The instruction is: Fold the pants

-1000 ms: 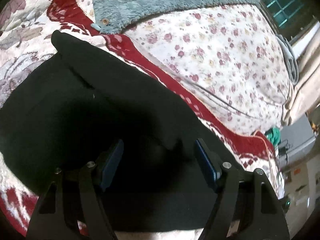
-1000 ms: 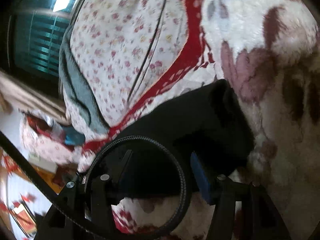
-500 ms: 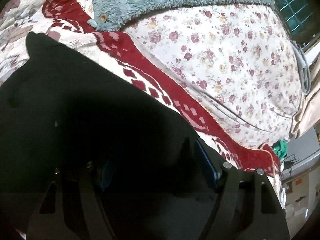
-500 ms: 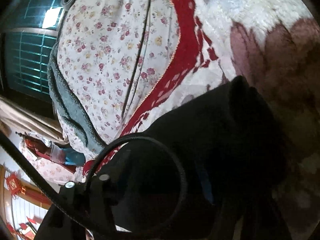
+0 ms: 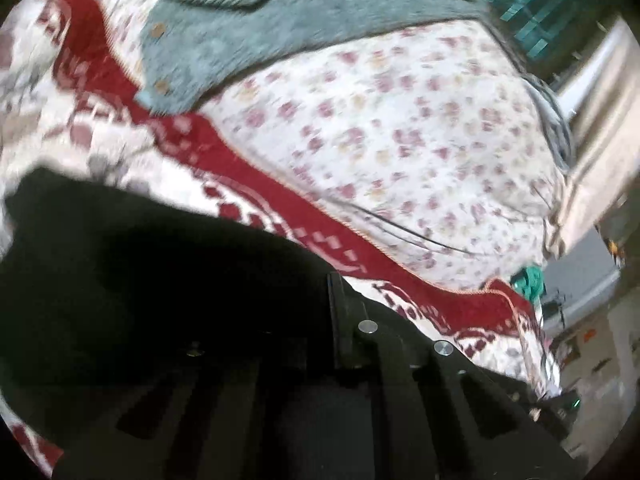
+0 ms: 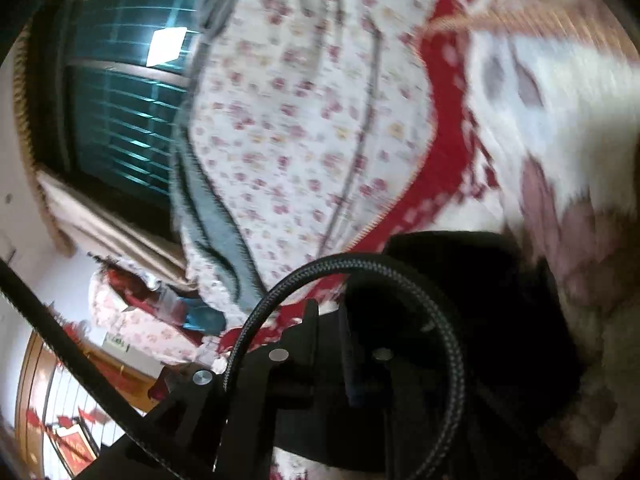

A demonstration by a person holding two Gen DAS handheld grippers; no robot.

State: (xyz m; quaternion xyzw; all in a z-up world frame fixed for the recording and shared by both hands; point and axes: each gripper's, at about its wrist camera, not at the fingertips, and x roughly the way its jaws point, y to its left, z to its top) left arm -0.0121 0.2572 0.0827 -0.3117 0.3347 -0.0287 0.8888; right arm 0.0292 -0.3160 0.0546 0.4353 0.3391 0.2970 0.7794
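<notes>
Both claws — left claw [image 5: 334,312], right claw [image 6: 340,344] — newly pinched onto the black pants [image 5: 140,280], earlier spread.

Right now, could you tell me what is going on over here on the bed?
A person is folding black pants on a bed with a red-and-white blanket, a handheld gripper in each hand. The jaws of both the left gripper and the right gripper have just closed, each pinching the dark fabric. A grey-green fleece top and a floral quilt lie beyond, untouched. The fold itself is not yet made.
</notes>
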